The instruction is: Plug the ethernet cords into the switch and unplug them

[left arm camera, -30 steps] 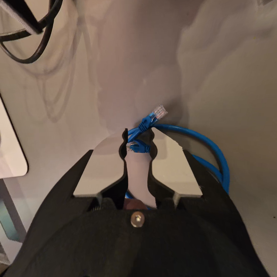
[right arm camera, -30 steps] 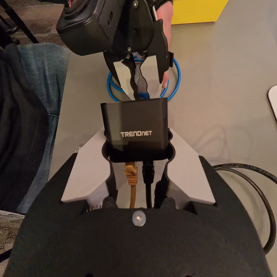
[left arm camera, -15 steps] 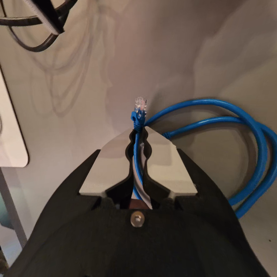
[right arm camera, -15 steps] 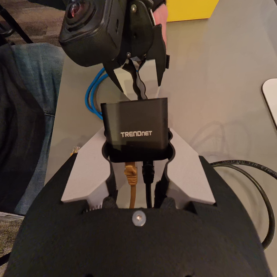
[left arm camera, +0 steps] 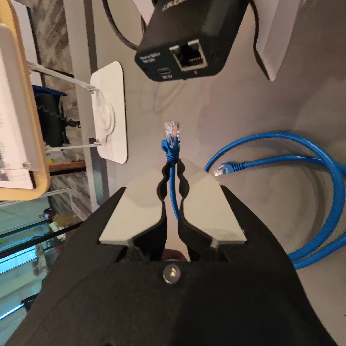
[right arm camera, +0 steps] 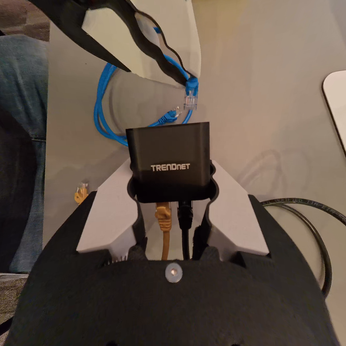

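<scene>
Grey bench (left arm camera: 234, 116) under everything; left gripper (left arm camera: 172, 164) has its jaws clamped on the blue cord (left arm camera: 173, 189) right behind the plug (left arm camera: 172, 131), aimed at the switch (left arm camera: 187, 46); only that view shows its empty port (left arm camera: 190, 55); right gripper (right arm camera: 173, 187) squeezes the switch (right arm camera: 168, 149), and only there you see the yellow cord (right arm camera: 164, 219) and black cord (right arm camera: 185, 217) plugged in.

A smooth grey table (right arm camera: 262, 93) carries a coiled blue ethernet cable (right arm camera: 101, 112) near its left edge, a thin black cable (right arm camera: 316, 234) looping rightward, and a white rounded flat pad (right arm camera: 337, 104) farther right.
</scene>
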Motion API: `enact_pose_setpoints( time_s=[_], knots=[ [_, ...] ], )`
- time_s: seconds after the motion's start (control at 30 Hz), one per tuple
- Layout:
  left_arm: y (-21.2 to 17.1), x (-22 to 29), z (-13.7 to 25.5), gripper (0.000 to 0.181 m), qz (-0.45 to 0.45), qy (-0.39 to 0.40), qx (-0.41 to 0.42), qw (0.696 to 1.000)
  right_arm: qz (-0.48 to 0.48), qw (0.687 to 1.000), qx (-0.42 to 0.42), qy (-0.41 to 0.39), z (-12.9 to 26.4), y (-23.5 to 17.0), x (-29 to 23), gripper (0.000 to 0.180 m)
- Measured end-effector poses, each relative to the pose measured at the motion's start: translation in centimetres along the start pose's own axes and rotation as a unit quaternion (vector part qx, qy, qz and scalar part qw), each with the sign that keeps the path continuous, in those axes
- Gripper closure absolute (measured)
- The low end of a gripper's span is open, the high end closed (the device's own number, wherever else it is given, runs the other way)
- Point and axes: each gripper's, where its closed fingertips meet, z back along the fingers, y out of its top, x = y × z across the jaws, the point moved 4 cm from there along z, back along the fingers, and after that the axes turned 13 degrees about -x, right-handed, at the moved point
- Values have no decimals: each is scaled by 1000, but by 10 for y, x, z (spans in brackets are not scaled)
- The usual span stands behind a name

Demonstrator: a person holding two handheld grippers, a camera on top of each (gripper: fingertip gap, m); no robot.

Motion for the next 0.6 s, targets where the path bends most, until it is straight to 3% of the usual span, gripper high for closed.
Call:
enact_pose_setpoints(
  time_s=[0.43,0.6],
  knots=[
    [18,-1,17,173,-67,119,-59,989,-55,997,-51,-38,-12,-3,17,107],
    [23,5,12,174,-91,117,-69,987,-54,995,-69,-42,-15,-4,16,107]
  ],
)
